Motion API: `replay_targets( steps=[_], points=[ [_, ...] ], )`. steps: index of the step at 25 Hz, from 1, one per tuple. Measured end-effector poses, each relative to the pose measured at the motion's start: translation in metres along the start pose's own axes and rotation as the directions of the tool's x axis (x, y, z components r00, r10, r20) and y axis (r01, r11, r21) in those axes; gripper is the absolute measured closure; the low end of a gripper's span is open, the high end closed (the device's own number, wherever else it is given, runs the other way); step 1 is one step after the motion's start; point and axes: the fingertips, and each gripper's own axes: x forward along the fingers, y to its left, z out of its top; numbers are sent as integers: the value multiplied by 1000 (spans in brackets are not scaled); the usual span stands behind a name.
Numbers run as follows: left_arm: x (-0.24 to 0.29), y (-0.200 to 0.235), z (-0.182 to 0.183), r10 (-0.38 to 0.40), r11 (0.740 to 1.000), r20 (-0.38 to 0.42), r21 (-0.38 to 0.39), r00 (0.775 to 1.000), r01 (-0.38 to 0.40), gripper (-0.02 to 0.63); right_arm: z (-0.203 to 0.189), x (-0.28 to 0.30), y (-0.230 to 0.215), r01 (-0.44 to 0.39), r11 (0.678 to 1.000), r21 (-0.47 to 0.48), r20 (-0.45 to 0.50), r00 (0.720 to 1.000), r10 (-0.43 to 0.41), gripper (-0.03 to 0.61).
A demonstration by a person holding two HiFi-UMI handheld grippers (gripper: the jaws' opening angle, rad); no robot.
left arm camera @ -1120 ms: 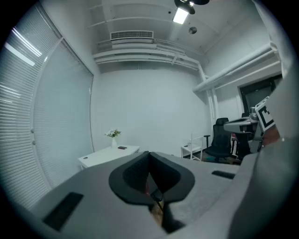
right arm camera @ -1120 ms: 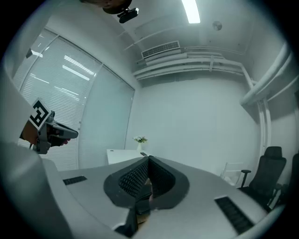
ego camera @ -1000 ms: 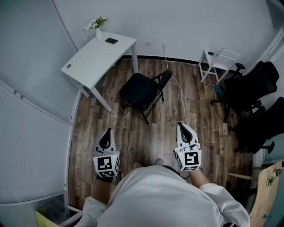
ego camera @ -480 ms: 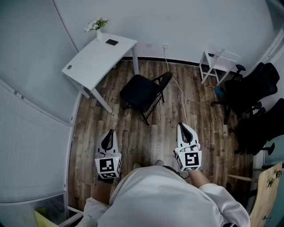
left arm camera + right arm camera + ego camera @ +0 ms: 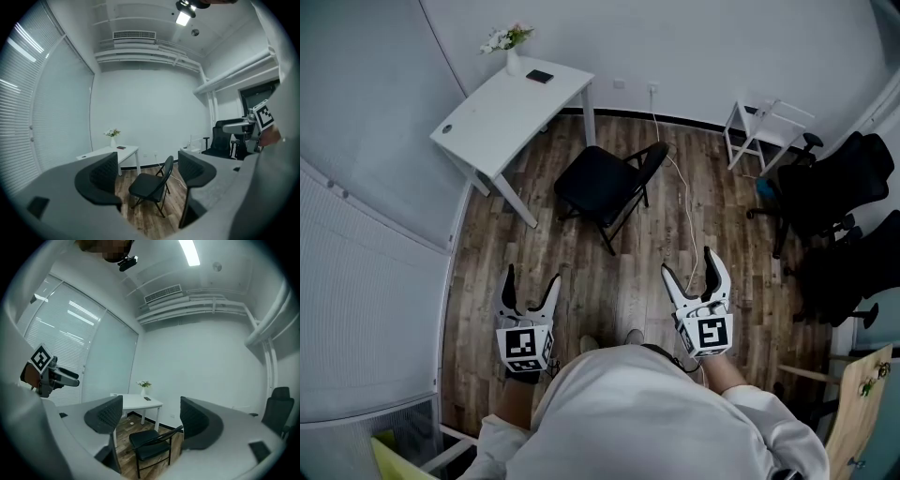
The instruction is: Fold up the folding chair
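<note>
The left gripper (image 5: 532,279) and right gripper (image 5: 689,267) have just been opening and now gape wide, with nothing between their jaws. The folding chair (image 5: 600,183) stands unfolded well ahead of both, seat toward the left gripper, backrest nearer the right. Bare wooden floor (image 5: 609,281) lies between; a white bench (image 5: 502,112) stands beyond, ahead-left

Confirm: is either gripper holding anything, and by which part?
Nothing held: the left gripper and right gripper have just been opening, jaws apart, nothing between them. The folding chair stands unfolded ahead, untouched.
</note>
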Motion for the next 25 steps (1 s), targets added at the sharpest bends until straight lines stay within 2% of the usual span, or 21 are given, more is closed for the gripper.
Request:
replay_targets(
  steps=[6,16,25],
  points=[
    [-6,28,-14,7,1000,-19,-19,1000,-7,219,-1,15,21,-1,1000,-10,-28,1000,1,210],
    [-2,75,-45,-27,999,-58,-46,998,25,221,-5,34,61,23,999,-42,-52,998,-25,212],
    [54,95,-52,-55,998,-98,-28,994,52,222,-25,97,47,22,999,-24,-74,997,-23,218]
  ],
)
